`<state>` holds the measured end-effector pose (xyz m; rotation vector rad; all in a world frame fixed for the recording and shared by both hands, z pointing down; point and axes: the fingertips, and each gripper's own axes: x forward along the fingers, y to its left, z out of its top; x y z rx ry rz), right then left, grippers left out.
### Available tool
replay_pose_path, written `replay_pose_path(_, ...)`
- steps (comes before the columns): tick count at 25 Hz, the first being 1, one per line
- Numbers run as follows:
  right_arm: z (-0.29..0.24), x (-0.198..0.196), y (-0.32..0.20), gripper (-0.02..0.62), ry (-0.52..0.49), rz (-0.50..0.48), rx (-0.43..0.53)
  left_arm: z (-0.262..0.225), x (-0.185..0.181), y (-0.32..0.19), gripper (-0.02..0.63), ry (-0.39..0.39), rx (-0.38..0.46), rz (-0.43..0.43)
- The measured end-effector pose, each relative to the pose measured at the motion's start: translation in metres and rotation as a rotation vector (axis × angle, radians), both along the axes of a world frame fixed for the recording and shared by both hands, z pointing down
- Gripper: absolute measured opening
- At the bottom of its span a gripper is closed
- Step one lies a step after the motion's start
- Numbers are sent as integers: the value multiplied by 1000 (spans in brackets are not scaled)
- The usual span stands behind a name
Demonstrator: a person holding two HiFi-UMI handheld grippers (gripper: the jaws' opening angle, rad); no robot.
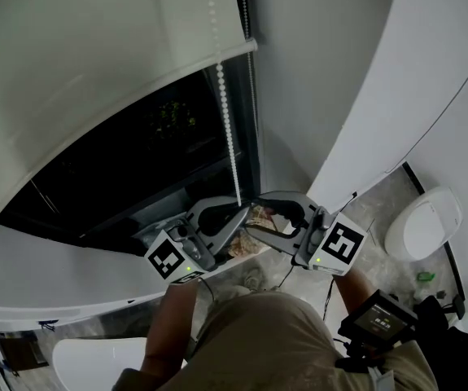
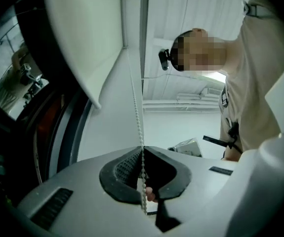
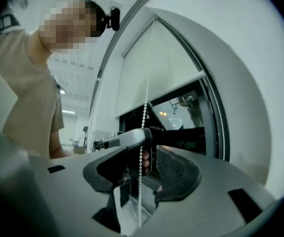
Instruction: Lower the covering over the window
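Currently pinching bead chain (image 2: 137, 107) with left gripper (image 2: 142, 154), jaws closed tight on it, lower centre of head view. Holding right gripper (image 3: 149, 162) just beside left one, jaws spread wide around same chain, not clamping it. Seeing roller blind (image 1: 79, 63) filling upper left of head view, bottom edge only partway down, with dark window (image 1: 136, 161) exposed below it.
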<state>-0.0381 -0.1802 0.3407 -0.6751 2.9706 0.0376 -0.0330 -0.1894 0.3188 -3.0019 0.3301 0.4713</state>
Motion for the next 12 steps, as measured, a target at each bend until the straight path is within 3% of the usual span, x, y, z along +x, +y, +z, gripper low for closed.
replay_pose_path(2, 1, -8, 6, 169, 74, -28, 36, 7, -5, 1, 23, 17, -30, 4)
replay_pose_path(5, -6, -11, 17, 169, 48, -120, 2, 11, -11, 3, 23, 48, -59, 15)
replay_pose_path(10, -42, 2, 6, 167, -85, -59, 22, 25, 11, 19, 23, -31, -29, 46)
replay_pose_path(12, -45, 3, 2, 109, -86, -20, 37, 35, 26, 29, 23, -54, -25, 69)
